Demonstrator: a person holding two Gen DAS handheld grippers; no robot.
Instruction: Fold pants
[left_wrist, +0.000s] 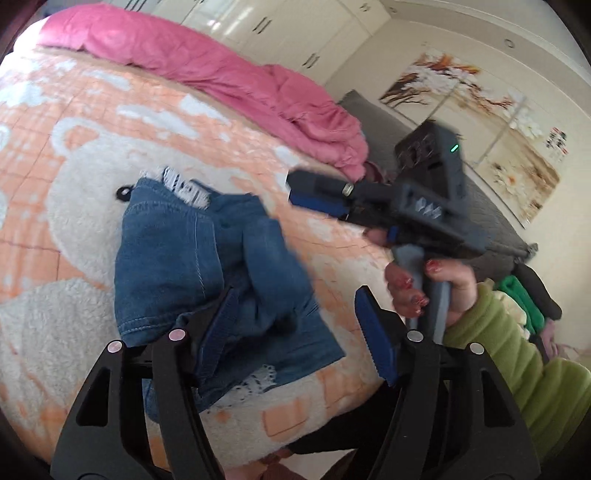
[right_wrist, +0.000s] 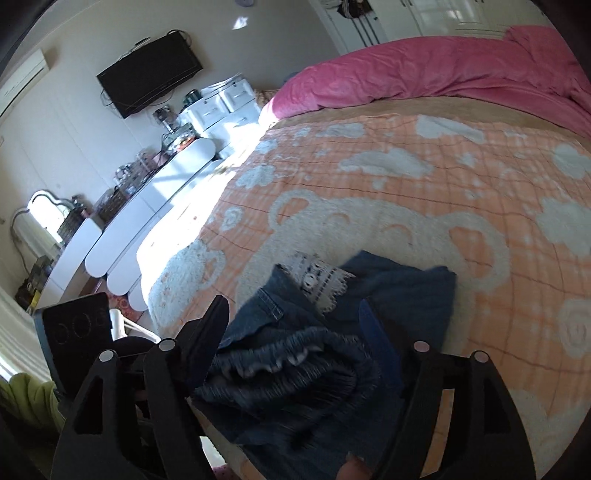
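Observation:
Blue denim pants (left_wrist: 207, 266) with white lace trim lie in a loose, bunched bundle on the orange and white blanket (left_wrist: 74, 184) near the bed's front edge. My left gripper (left_wrist: 295, 325) hovers over the bundle's near end, open, with its pads clear of the cloth. My right gripper (left_wrist: 299, 188), in a hand with a green sleeve (left_wrist: 517, 354), hangs above the blanket just right of the pants. In the right wrist view the right gripper (right_wrist: 295, 325) stands open over the gathered waistband of the pants (right_wrist: 295, 369), its fingers (right_wrist: 373, 332) apart from the denim.
A pink duvet (left_wrist: 229, 74) is heaped along the bed's far side, beside a grey headboard (left_wrist: 384, 125). A pile of clothes (left_wrist: 524, 302) lies at the right. White drawers (right_wrist: 155, 206) and a wall television (right_wrist: 147, 81) stand beyond the bed's left edge.

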